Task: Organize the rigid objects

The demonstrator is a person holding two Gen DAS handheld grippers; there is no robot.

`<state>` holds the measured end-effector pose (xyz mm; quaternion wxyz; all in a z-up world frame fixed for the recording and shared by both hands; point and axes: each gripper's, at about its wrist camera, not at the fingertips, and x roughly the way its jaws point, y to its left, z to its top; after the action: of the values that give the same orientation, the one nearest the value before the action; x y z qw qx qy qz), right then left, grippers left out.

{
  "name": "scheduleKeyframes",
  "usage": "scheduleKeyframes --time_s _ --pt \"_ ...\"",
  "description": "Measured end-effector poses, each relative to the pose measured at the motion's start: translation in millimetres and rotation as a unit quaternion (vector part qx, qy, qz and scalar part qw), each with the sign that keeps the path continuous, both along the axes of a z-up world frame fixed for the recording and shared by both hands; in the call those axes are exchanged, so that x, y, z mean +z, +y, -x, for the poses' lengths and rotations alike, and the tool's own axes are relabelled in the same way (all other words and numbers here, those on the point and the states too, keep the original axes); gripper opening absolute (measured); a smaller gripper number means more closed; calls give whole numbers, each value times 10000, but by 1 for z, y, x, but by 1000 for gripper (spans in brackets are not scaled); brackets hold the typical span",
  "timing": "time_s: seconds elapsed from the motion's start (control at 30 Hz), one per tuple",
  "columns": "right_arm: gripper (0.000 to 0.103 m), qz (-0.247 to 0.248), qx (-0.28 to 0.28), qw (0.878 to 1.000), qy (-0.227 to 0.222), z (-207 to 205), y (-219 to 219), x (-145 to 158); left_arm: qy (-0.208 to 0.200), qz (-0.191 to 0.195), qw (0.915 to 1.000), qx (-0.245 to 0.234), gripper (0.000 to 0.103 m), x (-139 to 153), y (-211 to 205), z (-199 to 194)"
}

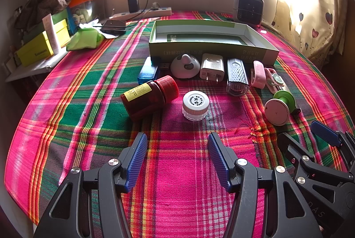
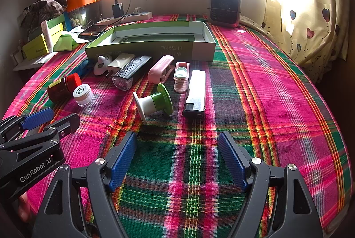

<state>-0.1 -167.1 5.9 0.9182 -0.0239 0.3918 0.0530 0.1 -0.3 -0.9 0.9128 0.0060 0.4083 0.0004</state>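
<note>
Both tongs, left (image 1: pixel 177 158) and right (image 2: pixel 177 158), hover spread and empty; green box (image 1: pixel 213 48) empty, small items (image 1: pixel 212 69) unsorted beside it.

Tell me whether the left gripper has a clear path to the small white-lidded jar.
Probably yes. The left gripper is open, the jar stands straight ahead, and only bare cloth lies between them.

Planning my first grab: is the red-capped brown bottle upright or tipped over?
Tipped over. The brown bottle lies on its side on the plaid cloth, red cap pointing toward the green box.
</note>
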Motion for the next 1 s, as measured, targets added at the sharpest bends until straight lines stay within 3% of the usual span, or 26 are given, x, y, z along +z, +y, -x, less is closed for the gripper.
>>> scheduleKeyframes --time_s 1.0 --pt "76 2 0 10000 4 0 0 0 30 -4 10000 -45 56 2 -1 -1"
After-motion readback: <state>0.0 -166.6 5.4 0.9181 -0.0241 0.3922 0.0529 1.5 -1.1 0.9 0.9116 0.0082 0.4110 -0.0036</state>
